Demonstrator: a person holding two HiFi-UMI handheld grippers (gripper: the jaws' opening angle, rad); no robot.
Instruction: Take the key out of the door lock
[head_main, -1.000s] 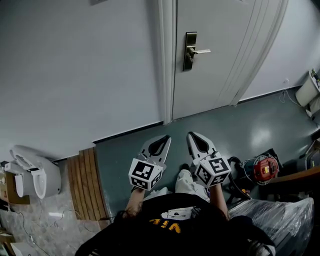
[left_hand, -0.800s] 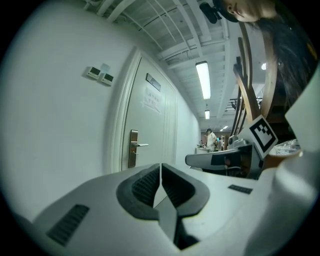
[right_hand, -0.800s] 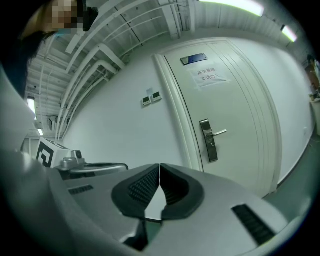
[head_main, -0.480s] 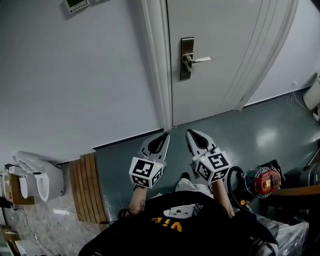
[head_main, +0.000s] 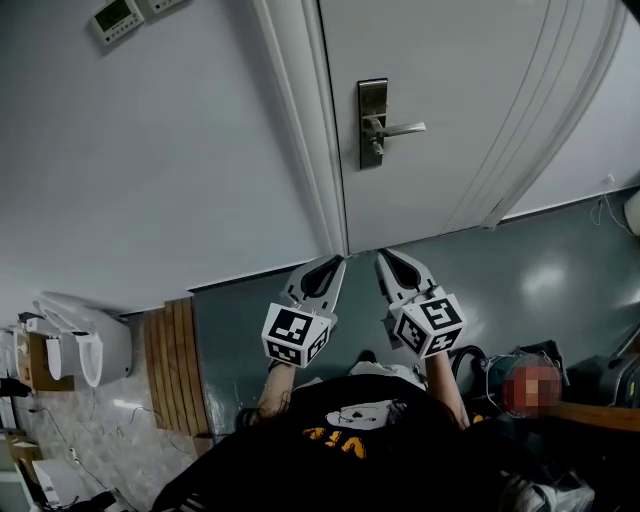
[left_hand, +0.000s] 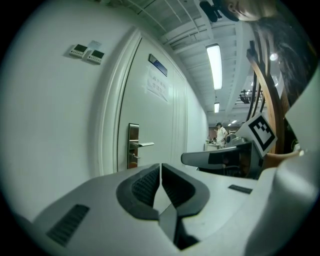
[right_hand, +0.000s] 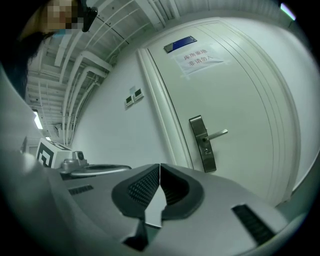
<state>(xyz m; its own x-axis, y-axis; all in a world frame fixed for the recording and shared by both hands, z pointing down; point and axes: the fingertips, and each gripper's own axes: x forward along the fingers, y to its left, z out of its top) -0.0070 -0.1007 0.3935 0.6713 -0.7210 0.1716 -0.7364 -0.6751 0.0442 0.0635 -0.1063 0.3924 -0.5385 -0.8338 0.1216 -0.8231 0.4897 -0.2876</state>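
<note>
Both my tongs are clenched on nothing: the left gripper (head_main: 336, 263) and right gripper (head_main: 381, 257) hang side by side, well short of the door (head_main: 470, 90). The key (head_main: 376, 150) shows only as a small stub under the lever handle (head_main: 402, 129) on the lock plate (head_main: 372, 95), ahead and above. I judge its shaft points out toward me, and the right gripper lies more nearly in line with it.

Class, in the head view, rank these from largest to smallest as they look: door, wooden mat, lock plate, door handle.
1. door
2. wooden mat
3. lock plate
4. door handle
The mat may lie nearer the camera, so its rank holds only as seen.
</note>
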